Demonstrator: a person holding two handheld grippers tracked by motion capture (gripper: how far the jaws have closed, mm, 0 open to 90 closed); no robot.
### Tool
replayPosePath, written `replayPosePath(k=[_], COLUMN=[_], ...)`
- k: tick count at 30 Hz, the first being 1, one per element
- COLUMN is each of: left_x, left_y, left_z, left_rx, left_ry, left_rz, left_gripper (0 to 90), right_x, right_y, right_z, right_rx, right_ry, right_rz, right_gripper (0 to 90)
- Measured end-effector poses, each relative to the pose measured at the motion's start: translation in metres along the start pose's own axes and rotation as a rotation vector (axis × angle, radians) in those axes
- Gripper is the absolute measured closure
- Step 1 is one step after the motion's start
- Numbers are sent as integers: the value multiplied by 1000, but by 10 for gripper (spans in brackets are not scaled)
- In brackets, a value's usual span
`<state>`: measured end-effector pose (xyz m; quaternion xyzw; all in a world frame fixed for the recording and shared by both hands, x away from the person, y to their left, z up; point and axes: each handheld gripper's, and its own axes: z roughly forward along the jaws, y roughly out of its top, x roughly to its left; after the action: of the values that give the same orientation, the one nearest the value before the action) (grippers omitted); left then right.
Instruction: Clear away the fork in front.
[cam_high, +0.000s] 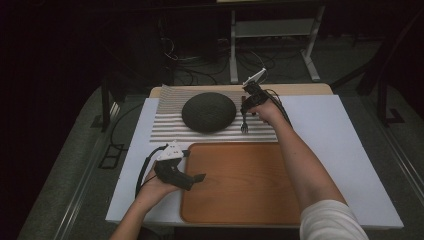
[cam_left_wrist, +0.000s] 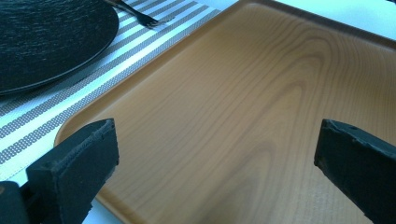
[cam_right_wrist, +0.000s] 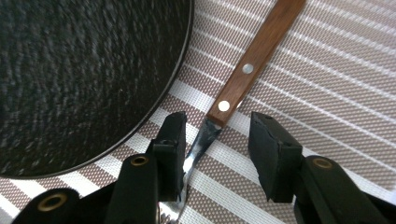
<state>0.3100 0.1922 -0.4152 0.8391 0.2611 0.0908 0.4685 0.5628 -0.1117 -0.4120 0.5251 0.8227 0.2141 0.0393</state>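
A fork (cam_high: 244, 123) with a wooden handle (cam_right_wrist: 254, 51) lies on a striped placemat (cam_high: 165, 125), just right of a round black plate (cam_high: 208, 112). My right gripper (cam_high: 246, 110) is down over the fork. In the right gripper view, the right gripper (cam_right_wrist: 218, 128) stands open with its jaws on either side of the fork's metal neck, the left jaw close against it. My left gripper (cam_high: 199, 178) hovers over the left edge of a wooden tray (cam_high: 240, 200), open wide (cam_left_wrist: 217, 140) and holding nothing. The plate (cam_left_wrist: 46, 32) and fork (cam_left_wrist: 142, 17) lie beyond it.
The tray sits at the near side of a white table cover (cam_high: 325, 130), directly in front of the placemat (cam_left_wrist: 93, 79). A metal frame (cam_high: 272, 30) and loose cables stand on the dark floor behind the table.
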Motion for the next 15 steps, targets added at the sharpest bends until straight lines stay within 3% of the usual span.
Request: replayPosePath(k=[8,15], left_x=[2,3], left_y=[0,0], left_z=[-1,-2], left_rx=[-5,-7], left_ry=[3,3], left_rz=[-3,-3], left_gripper=[0,0], right_x=[6,8], right_y=[9,15], right_z=[16,21], right_rx=[46,88], right_ry=[-24,-56], right_rz=[-5,-12], right_gripper=[571,637])
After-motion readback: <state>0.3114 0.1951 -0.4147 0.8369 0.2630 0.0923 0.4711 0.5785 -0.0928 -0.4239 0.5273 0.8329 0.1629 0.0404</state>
